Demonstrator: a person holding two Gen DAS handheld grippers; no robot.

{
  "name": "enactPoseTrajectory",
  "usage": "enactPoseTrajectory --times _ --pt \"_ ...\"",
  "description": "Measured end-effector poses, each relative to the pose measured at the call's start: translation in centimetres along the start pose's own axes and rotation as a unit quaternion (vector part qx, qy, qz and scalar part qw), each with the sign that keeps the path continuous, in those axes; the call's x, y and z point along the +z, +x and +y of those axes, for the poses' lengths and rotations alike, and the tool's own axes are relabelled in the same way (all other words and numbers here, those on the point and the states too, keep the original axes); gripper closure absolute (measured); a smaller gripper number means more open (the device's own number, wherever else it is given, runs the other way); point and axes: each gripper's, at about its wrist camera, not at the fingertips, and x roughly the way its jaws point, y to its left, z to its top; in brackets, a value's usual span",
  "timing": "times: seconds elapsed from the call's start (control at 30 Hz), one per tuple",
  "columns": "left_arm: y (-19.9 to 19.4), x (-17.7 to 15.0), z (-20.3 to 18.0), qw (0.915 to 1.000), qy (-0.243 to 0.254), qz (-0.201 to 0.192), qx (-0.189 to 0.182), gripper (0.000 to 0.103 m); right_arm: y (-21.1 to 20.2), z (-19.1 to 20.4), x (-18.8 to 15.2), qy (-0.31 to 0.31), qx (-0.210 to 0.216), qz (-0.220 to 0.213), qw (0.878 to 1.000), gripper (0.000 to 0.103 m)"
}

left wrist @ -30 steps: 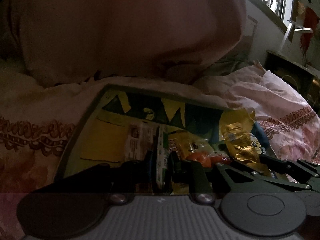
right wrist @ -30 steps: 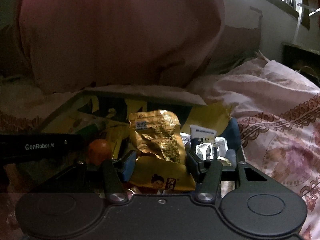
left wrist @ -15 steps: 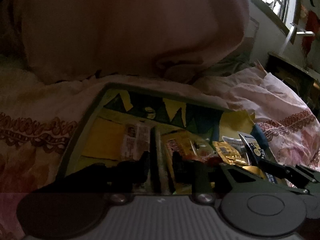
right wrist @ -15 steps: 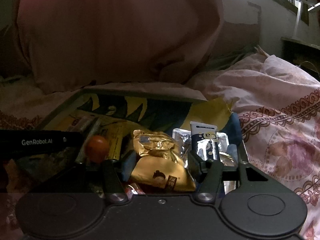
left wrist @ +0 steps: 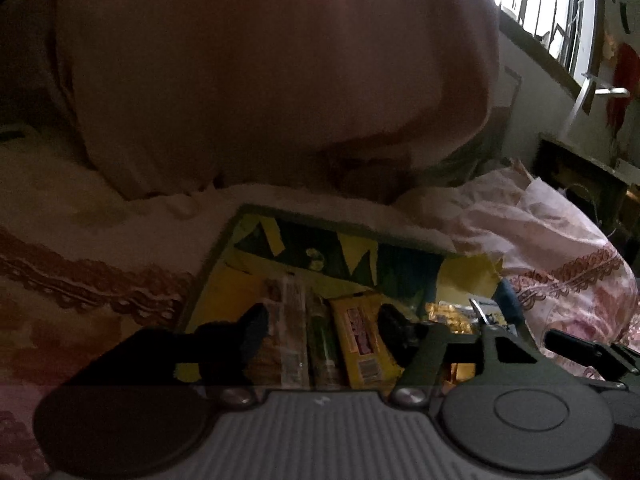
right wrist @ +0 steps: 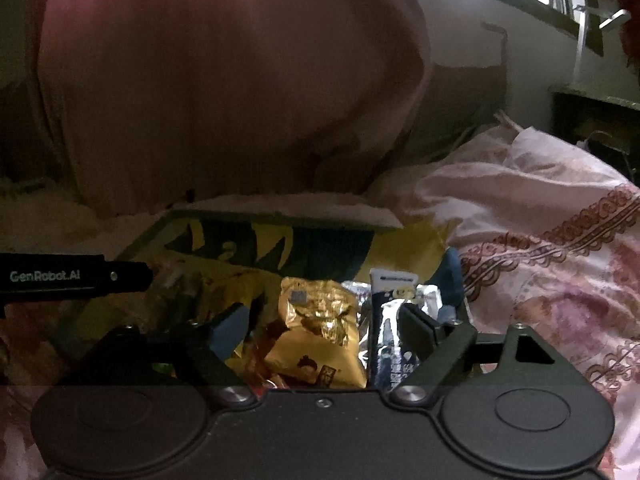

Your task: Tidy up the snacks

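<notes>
A yellow and dark patterned tray point(left wrist: 224, 288) point(right wrist: 192, 236) lies on the bed with snacks in it. In the left wrist view my left gripper point(left wrist: 320, 326) is open over a clear biscuit pack point(left wrist: 286, 332), a green bar point(left wrist: 320, 340) and a yellow bar point(left wrist: 360, 340) lying side by side. In the right wrist view my right gripper point(right wrist: 324, 324) is open around a gold foil snack bag point(right wrist: 316, 332) that rests in the tray. A blue-and-white sachet point(right wrist: 390, 320) and silver packets point(right wrist: 360, 292) lie just right of it.
A large pink pillow point(left wrist: 260, 72) stands behind the tray. Pink patterned bedding point(right wrist: 540, 272) surrounds it, bunched up on the right. The left gripper's body point(right wrist: 60, 276) reaches in at the left of the right wrist view. A window point(left wrist: 540, 8) is at the upper right.
Both grippers have opened wider. The right one lowered the gold bag into the tray and let it go. The left one let go of the green bar. The orange round snack is out of sight.
</notes>
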Motion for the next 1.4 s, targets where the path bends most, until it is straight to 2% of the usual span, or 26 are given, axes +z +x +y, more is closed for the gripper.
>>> enactPoseTrajectory --times 0.17,0.37,0.63,0.8,0.97,1.13,1.4 --pt "-3.1 0.2 -0.1 0.9996 0.006 -0.023 0.015 0.014 -2.9 -0.9 0.7 0.025 -0.004 -0.020 0.999 0.010" --pt "-7.2 0.2 -0.5 0.9981 0.021 -0.049 0.032 0.001 -6.7 -1.9 1.6 0.039 -0.001 -0.053 0.998 0.004" --pt "-12.1 -1.1 -0.5 0.9957 0.032 -0.072 0.049 0.001 -11.7 -1.6 0.9 0.047 0.012 -0.079 0.996 0.001" --pt "-14.4 -2.4 -0.1 0.9952 0.031 -0.071 0.060 0.001 -14.2 -0.8 -0.1 0.052 0.021 -0.083 0.995 0.001" --pt "-16.6 -4.1 0.2 0.9955 0.027 -0.062 0.066 0.001 -16.1 0.0 -1.4 0.058 0.024 -0.076 0.995 0.001" --pt "-18.4 -5.6 0.5 0.9955 0.022 -0.048 0.078 0.001 -17.5 0.7 -3.5 0.058 0.023 -0.049 0.997 0.001" --pt "-21.3 -7.9 0.4 0.9955 0.015 -0.037 0.086 0.001 -20.7 0.6 -5.0 0.059 0.019 -0.049 0.997 0.001"
